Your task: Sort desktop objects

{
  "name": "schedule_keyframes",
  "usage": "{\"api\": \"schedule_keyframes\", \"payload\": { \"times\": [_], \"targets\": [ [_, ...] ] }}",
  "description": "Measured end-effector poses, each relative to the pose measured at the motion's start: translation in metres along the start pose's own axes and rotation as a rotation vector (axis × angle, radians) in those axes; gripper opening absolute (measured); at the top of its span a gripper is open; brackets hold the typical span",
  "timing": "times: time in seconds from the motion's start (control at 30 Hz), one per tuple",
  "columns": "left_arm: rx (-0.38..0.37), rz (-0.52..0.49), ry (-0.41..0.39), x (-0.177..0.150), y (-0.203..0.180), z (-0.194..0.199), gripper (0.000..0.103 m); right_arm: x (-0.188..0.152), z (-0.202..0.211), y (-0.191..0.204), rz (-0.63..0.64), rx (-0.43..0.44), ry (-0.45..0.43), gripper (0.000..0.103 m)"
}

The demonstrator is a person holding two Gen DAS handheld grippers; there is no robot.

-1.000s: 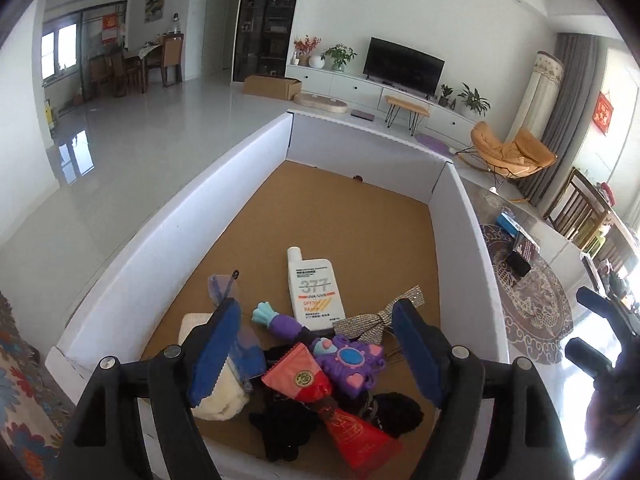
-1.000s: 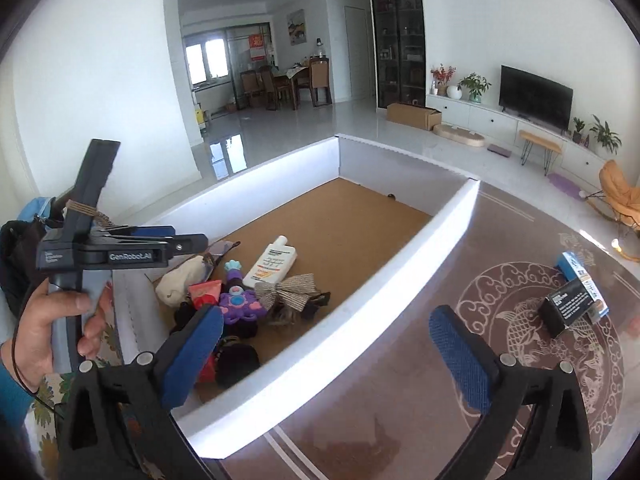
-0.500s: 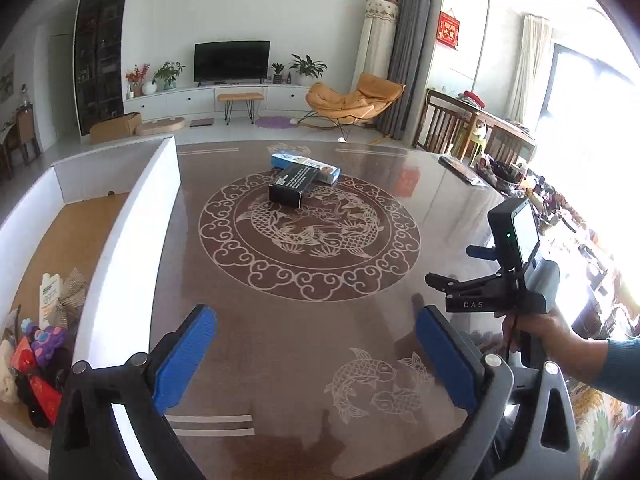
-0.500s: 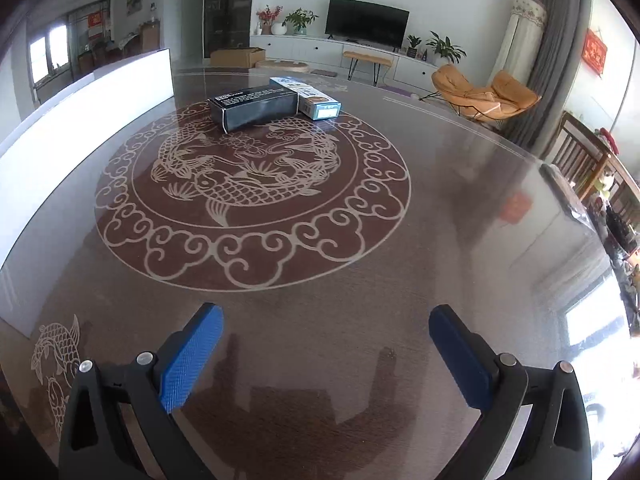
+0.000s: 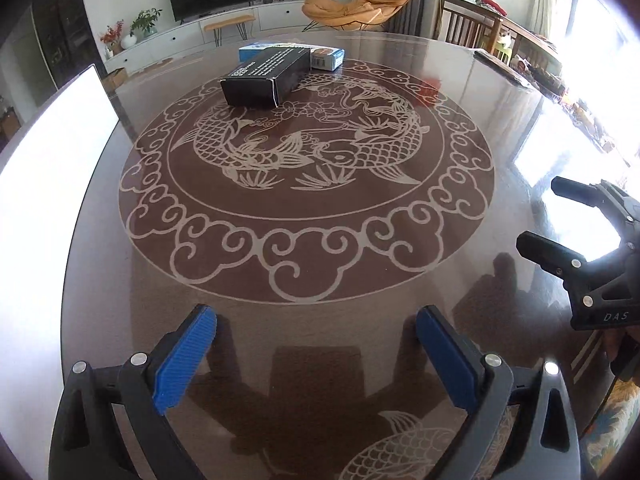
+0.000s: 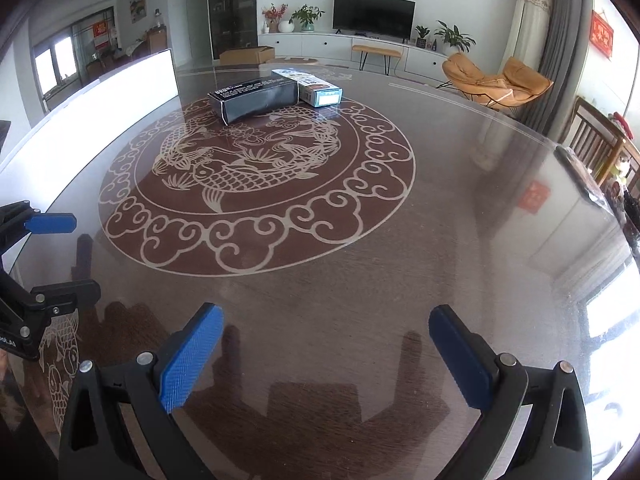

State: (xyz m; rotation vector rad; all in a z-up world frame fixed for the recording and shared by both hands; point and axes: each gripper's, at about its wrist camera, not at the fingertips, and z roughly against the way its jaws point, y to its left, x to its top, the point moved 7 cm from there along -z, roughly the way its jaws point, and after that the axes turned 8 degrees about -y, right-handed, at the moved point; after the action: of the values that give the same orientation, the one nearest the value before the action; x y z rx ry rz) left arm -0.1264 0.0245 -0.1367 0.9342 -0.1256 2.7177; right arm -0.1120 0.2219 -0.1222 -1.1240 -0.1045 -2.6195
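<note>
Nearest, the left gripper (image 5: pixel 316 354) and right gripper (image 6: pixel 326 350) are held wide apart and empty over the glossy table (image 6: pixel 440 220), while far off a black box (image 6: pixel 256 98) is seen touching a blue box (image 6: pixel 316 90).

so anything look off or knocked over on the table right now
Nothing stands out. The black box and the blue and white box lie flat, side by side, at the far edge of the table's fish pattern. No spill or damage shows.
</note>
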Motion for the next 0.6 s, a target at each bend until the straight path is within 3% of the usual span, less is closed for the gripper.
{"api": "schedule_keyframes", "payload": {
  "times": [0.6],
  "targets": [
    [-0.015,-0.017,-0.058,0.138,0.047,-0.105,0.103,-0.003,-0.003,0.0,-0.005,-0.004,0.014,0.103]
  ]
}}
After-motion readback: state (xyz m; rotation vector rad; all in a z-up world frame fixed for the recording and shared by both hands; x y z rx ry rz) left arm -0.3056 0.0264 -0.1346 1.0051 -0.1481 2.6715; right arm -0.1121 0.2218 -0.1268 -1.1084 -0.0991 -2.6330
